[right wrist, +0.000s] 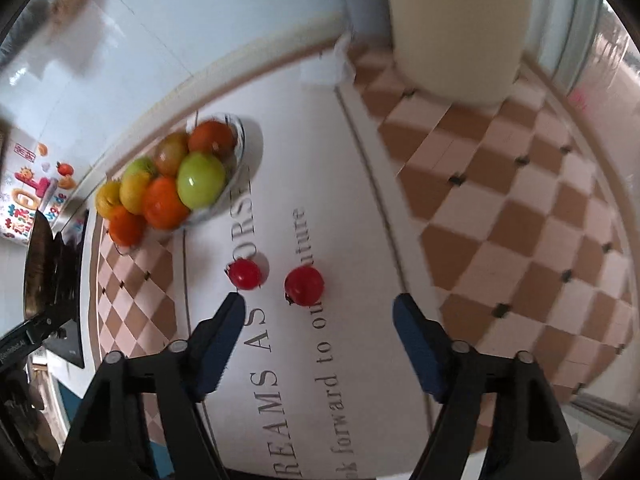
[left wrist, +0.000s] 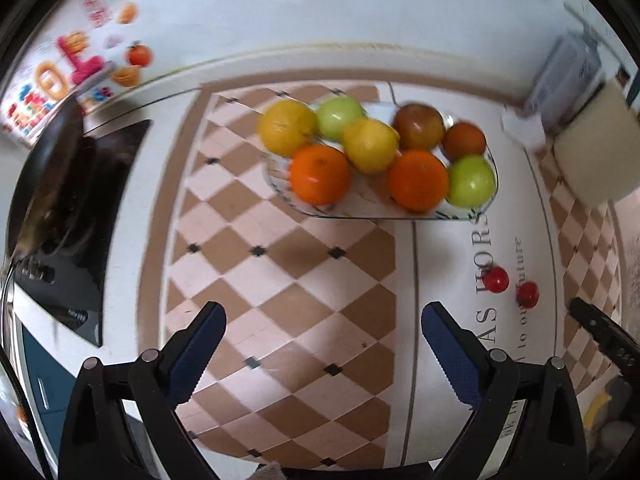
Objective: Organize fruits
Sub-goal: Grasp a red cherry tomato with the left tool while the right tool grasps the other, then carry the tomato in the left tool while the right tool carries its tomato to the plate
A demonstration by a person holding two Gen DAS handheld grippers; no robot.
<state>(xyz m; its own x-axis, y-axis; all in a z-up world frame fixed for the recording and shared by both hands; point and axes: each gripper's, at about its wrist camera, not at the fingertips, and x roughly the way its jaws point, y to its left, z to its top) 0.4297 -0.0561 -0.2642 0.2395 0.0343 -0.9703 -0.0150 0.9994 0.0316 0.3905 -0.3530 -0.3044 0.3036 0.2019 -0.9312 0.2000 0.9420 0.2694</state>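
Note:
A clear glass plate (left wrist: 360,214) holds several fruits: oranges (left wrist: 320,174), lemons (left wrist: 370,144), green apples (left wrist: 472,180) and reddish apples (left wrist: 418,126). The plate (right wrist: 240,130) is also in the right wrist view. Two small red tomatoes (right wrist: 245,275) (right wrist: 304,286) lie loose on the lettered white mat, just ahead of my right gripper (right wrist: 320,312), which is open and empty. They also show in the left wrist view (left wrist: 495,279) (left wrist: 527,294). My left gripper (left wrist: 322,320) is open and empty over the checkered mat, short of the plate.
A dark pan (left wrist: 44,168) sits on a black cooktop (left wrist: 80,240) at the left. A cream cylindrical container (right wrist: 456,28) stands at the back right, also seen in the left wrist view (left wrist: 596,148). Colourful stickers (left wrist: 76,64) are on the wall. The right gripper's finger (left wrist: 600,332) shows at the right edge.

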